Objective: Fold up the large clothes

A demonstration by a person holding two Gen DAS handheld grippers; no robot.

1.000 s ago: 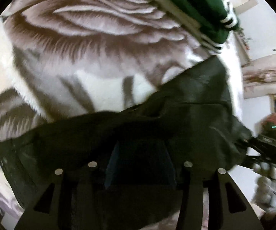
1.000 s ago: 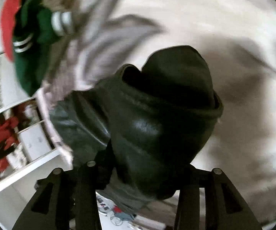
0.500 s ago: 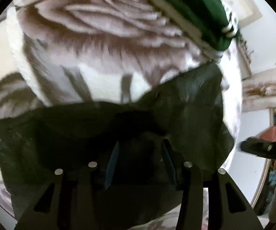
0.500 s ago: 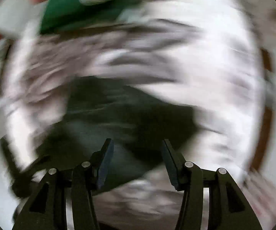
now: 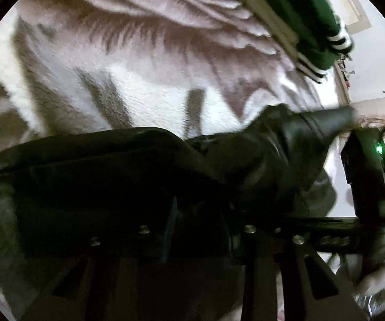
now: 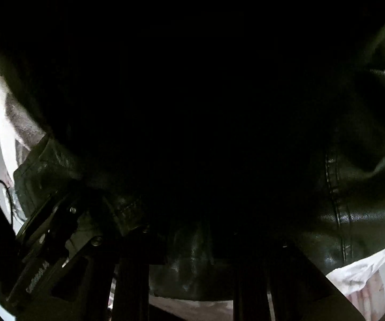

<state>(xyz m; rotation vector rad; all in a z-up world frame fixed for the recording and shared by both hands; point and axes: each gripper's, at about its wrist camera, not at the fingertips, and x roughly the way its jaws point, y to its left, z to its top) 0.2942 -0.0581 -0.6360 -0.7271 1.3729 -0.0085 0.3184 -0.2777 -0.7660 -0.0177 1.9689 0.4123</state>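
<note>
A black leather jacket (image 5: 112, 165) lies crumpled on a rose-patterned blanket (image 5: 139, 80). My left gripper (image 5: 200, 230) is pushed down into it. Its jaws are closing, a fold of dark leather is pinched between them, and the fingertips are buried in the cloth. In the right wrist view the jacket (image 6: 352, 200) fills nearly everything and is very dark. My right gripper (image 6: 192, 240) is closing too, with bunched leather between its fingers. The right gripper's body (image 5: 366, 176), with a green light, sits close by at the jacket's right end.
A folded green garment (image 5: 299, 13) with white stripes lies at the far right of the blanket. The blanket's edge (image 6: 5, 112) and white shelving show at the left of the right wrist view. A pale wall and floor lie beyond the bed's right side.
The right gripper swung quickly across and down onto the jacket, so its view went from blanket to dark leather. The left jaws narrowed on the fabric. The right gripper now shows beside the left.
</note>
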